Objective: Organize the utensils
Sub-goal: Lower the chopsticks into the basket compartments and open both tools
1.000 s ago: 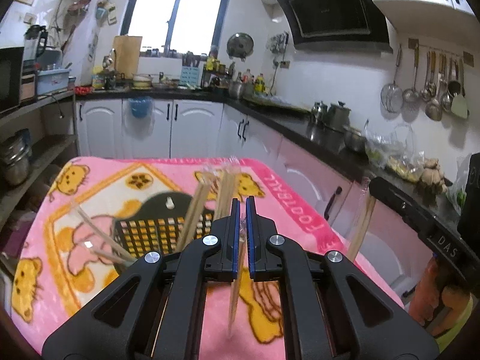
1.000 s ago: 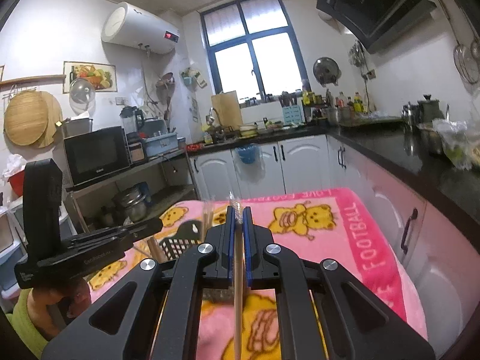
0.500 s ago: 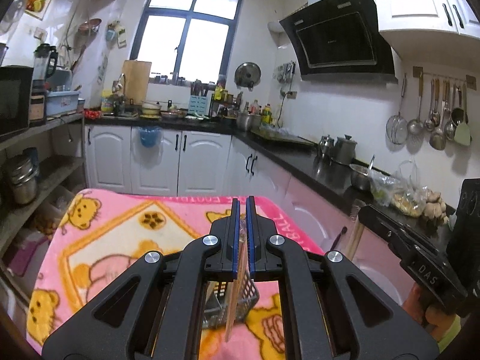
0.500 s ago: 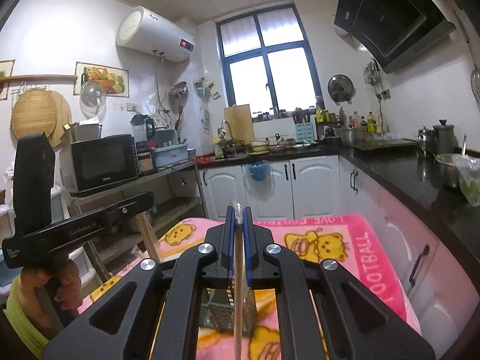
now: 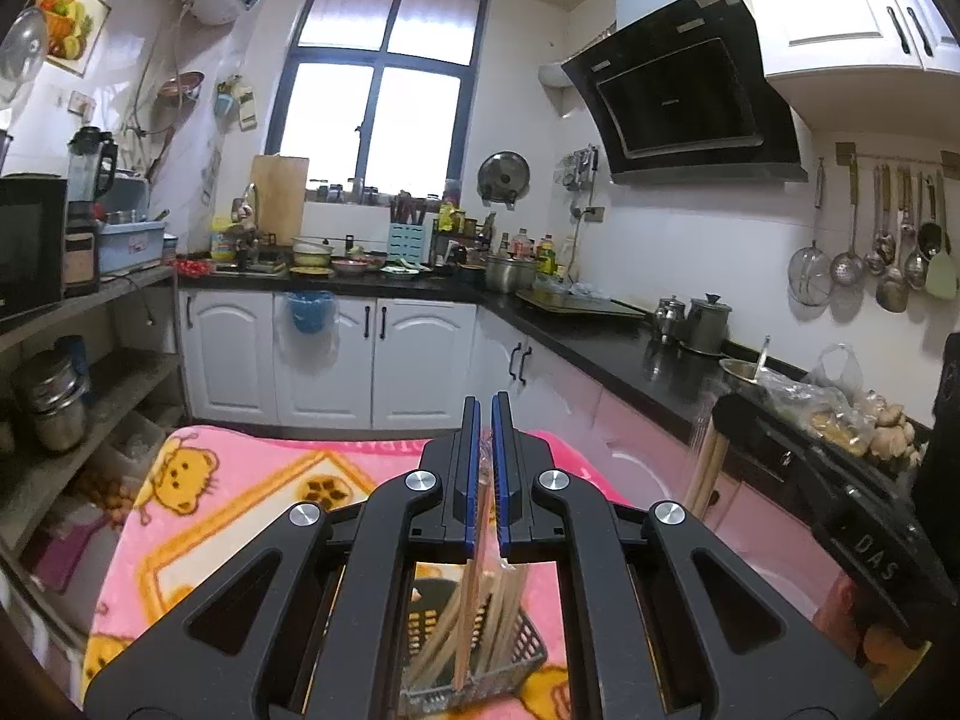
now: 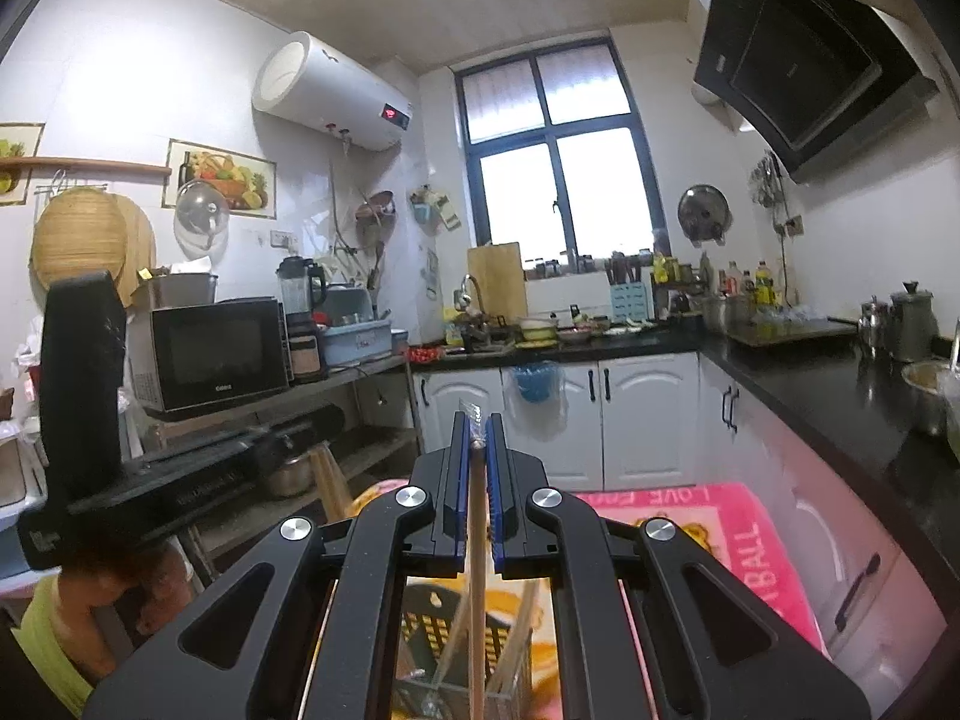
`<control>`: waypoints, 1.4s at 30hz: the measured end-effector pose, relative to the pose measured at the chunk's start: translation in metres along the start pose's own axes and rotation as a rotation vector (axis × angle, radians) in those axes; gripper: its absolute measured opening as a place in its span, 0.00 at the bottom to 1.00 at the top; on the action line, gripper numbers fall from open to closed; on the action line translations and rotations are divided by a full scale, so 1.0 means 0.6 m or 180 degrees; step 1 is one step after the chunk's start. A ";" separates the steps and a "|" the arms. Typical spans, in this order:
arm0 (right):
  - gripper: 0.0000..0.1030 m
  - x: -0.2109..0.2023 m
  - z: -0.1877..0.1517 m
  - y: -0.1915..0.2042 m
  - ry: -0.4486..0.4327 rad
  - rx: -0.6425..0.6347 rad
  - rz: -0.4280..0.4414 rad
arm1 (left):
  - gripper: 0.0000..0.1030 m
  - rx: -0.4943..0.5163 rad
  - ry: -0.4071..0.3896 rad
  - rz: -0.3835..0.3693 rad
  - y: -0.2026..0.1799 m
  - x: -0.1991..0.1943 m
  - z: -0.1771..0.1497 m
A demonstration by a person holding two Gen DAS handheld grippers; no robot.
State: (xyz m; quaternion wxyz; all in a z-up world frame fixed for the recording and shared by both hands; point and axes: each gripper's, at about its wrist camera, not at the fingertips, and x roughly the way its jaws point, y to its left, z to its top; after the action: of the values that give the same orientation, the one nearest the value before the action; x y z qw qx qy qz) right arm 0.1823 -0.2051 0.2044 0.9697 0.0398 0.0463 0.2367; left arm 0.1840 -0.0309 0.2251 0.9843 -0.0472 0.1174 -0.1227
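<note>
Left wrist view: the left gripper (image 5: pixel 486 420) pinches wrapped chopsticks (image 5: pixel 465 618) above the black basket (image 5: pixel 528 648) on the pink blanket (image 5: pixel 240 516). The right gripper (image 6: pixel 478 432) pinches another chopstick (image 6: pixel 476 600) over the same basket, open air around both.

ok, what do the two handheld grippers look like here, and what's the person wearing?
Both grippers are matte black with triangular cut-outs, silver pivot screws and blue pads lining the fingers: left gripper, right gripper. Seen from the side, each has a long black bar body with white lettering, too blurred to read fully. A yellow-green sleeve shows at the left hand's wrist. No cables visible.
</note>
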 end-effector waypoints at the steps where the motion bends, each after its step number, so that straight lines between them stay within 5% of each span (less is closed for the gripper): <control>1: 0.05 0.004 0.003 0.002 -0.0024 -0.0027 0.0003 | 0.02 0.0024 -0.0017 0.0040 0.000 0.003 0.001; 14: 0.06 0.051 0.012 -0.004 -0.0210 -0.0111 0.0046 | 0.02 -0.0139 0.0086 0.0144 0.038 0.052 -0.017; 42: 0.06 0.170 -0.120 -0.017 0.0372 0.0151 -0.0046 | 0.02 -0.0133 0.0489 0.0245 0.059 0.124 -0.115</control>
State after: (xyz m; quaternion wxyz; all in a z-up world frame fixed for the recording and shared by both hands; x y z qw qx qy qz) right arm 0.2694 -0.1626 0.1245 0.9658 0.0485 0.1087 0.2305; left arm 0.2455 -0.0198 0.1376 0.9752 -0.0537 0.1968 -0.0855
